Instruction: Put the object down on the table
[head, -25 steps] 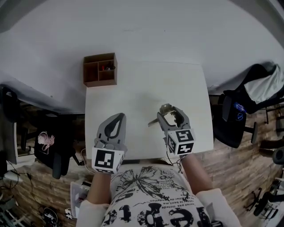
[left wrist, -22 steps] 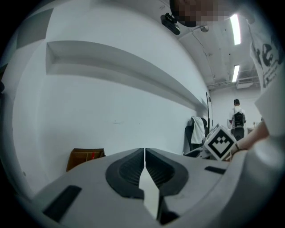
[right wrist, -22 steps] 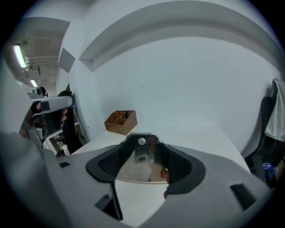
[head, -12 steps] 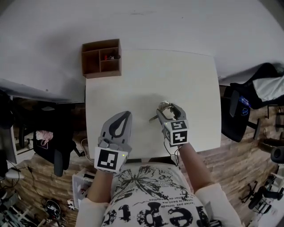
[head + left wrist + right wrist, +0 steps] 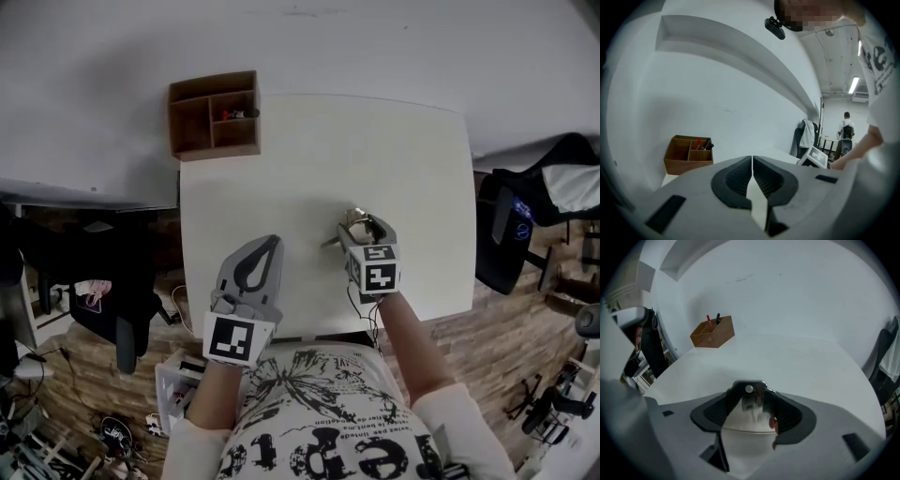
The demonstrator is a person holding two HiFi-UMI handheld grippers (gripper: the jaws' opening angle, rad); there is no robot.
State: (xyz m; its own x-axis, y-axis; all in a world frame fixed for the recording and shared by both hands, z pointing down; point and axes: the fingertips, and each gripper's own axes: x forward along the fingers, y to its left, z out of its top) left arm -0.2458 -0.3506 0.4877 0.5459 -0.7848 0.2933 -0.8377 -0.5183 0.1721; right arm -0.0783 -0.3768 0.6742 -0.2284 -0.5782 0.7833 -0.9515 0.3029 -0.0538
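Observation:
My right gripper (image 5: 361,221) is shut on a small shiny metal object (image 5: 351,225), low over the white table (image 5: 412,159) near its front right. A thin handle-like part sticks out to the left. In the right gripper view the metal object (image 5: 751,403) sits wedged between both dark pads (image 5: 790,416), with the right gripper (image 5: 750,388) tilted steeply down at the tabletop. My left gripper (image 5: 269,244) hovers over the table's front left, shut with nothing in it. Its jaws meet along one line in the left gripper view (image 5: 752,161).
A brown wooden organizer (image 5: 214,114) with pens stands at the table's far left corner, also seen in the left gripper view (image 5: 688,154) and the right gripper view (image 5: 712,333). A black office chair (image 5: 511,234) is beside the table's right edge. A white wall lies beyond.
Both grippers have sunk toward the table. The right one has tipped more steeply down, still gripping the metal object. The left stays shut.

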